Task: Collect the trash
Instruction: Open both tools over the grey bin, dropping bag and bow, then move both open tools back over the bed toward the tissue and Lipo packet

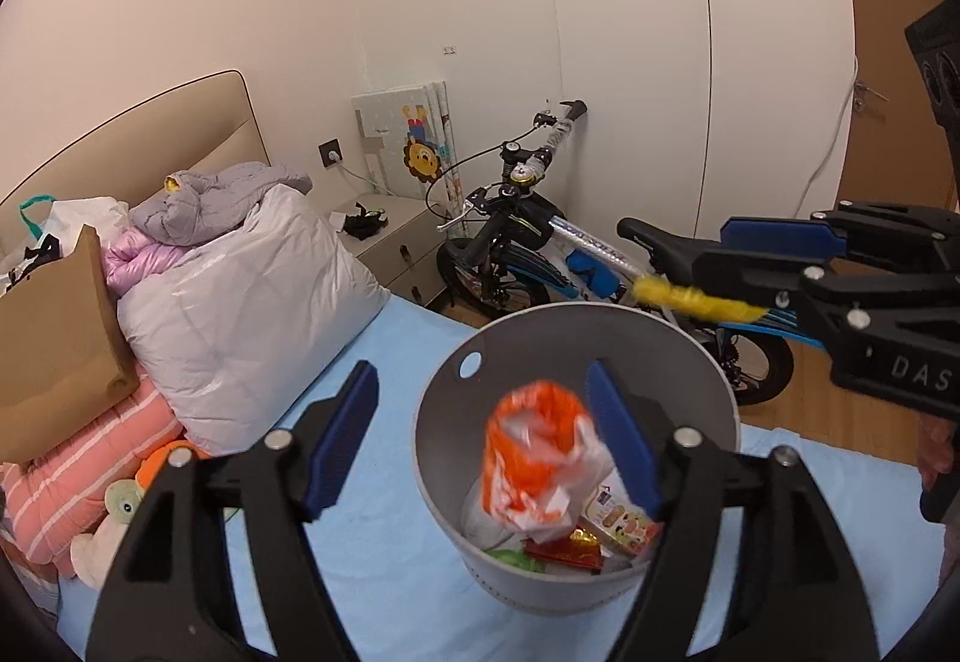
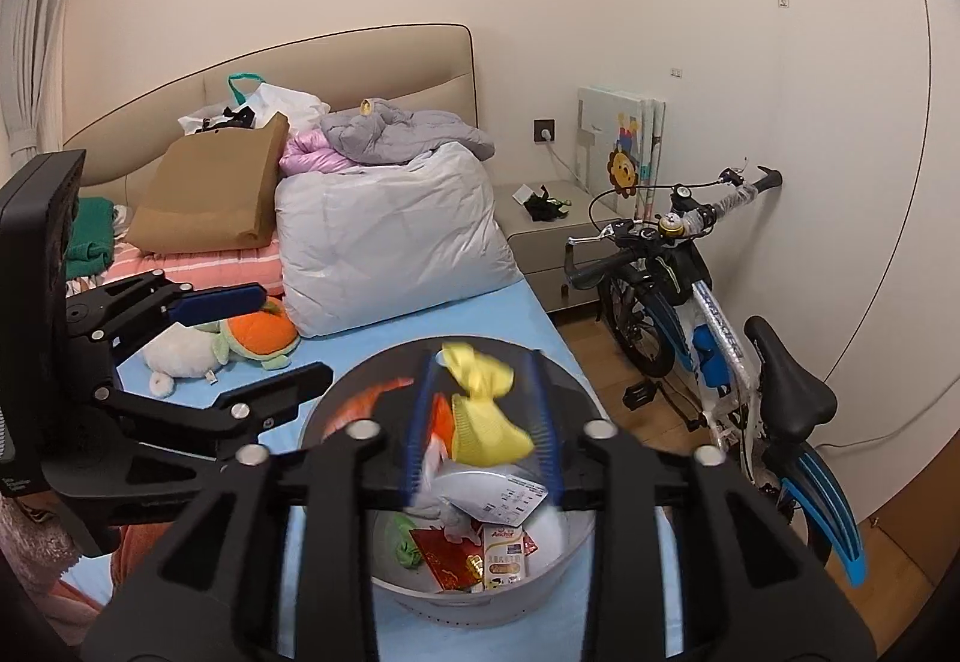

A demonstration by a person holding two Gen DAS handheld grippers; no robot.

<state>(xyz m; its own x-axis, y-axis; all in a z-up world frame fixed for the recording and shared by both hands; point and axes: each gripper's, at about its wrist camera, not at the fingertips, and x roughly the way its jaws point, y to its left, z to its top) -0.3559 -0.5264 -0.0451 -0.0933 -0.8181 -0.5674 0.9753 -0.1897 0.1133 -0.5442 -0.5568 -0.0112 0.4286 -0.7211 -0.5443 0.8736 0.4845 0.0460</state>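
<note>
An orange-and-white wrapper (image 1: 543,458) is seen, blurred, between the spread pads of the left tool (image 1: 480,437), free of both, over the mouth of the grey bin (image 1: 576,320). The bin stands on the bed's blue sheet (image 1: 384,542), just ahead of and below both tools. Only the right wrist view shows the yellow wrapper (image 2: 483,407) fully: it is seen between the parted pads of the right tool (image 2: 483,428), which do not press on it, above the bin's rim (image 2: 480,611). In the left wrist view the same yellow piece (image 1: 696,299) is seen only as a streak at the right tool (image 1: 774,272). Litter already in the bin, a red packet (image 2: 444,557) and a small carton (image 2: 504,557), is read more clearly from the right. A bicycle (image 2: 708,302) is seen to the tool's right, pillows (image 2: 384,242) ahead on its left.
</note>
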